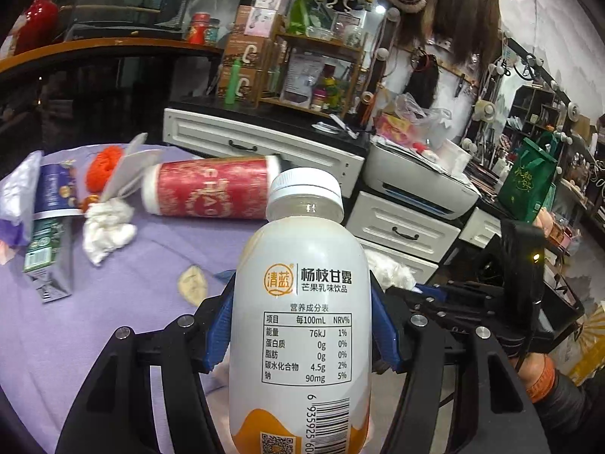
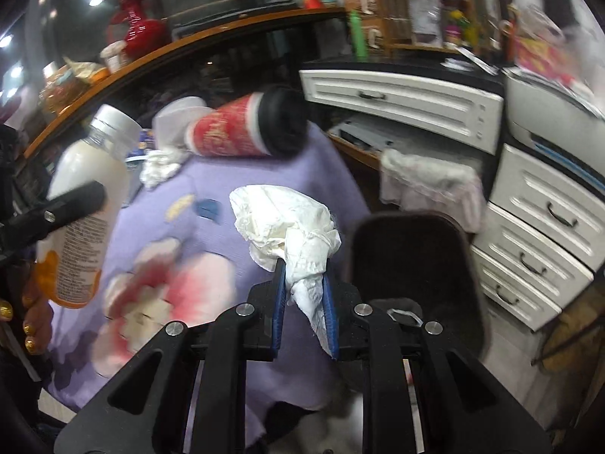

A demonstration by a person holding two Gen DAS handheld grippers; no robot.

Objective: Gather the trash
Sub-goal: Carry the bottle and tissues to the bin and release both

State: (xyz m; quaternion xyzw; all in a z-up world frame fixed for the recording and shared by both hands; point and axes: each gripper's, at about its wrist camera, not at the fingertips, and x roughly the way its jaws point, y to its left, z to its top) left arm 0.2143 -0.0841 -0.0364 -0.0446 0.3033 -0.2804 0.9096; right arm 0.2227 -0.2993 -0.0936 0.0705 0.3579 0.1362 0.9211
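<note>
Two pieces of trash are held above the purple cloth (image 2: 211, 174): a white drink bottle (image 1: 302, 302) is clamped between the pads of the left gripper (image 1: 302, 325). A crumpled white tissue (image 2: 291, 227) is pinched by the right gripper (image 2: 304, 283), near a dark bin (image 2: 412, 257).

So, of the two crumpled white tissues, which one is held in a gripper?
The crumpled tissue pinched in the right gripper. The other tissue wad lies loose on the purple cloth, near the red cup.
</note>
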